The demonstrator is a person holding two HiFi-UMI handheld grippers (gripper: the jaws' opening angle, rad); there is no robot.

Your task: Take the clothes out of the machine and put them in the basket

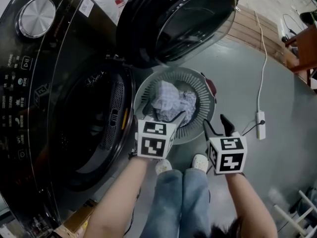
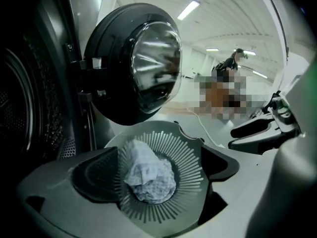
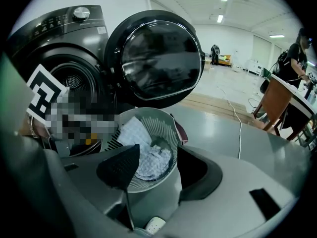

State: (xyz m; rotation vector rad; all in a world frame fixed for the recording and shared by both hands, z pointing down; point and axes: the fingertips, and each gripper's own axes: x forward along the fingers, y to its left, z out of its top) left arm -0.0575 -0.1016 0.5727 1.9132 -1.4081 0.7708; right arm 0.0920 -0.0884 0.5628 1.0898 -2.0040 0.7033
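Standing open on the left, the washing machine [image 1: 59, 108] shows only a dark drum, and whether clothes remain inside cannot be told. The round slatted basket [image 1: 200, 86] sits on the floor just in front of its door [image 1: 178, 19]. A crumpled pale checked cloth [image 1: 171, 100] lies in the middle of the basket. It looks light, soft and limp, likely to sag and trail when lifted, so a pinch on a raised fold or bunched ridge would probably hold best. The left tool [image 1: 163, 114] hovers over the basket's near rim with its jaws wide apart and empty, the cloth below them and not touching. The right tool [image 1: 217, 123] hangs just beside the basket, jaws partly apart with nothing between them.
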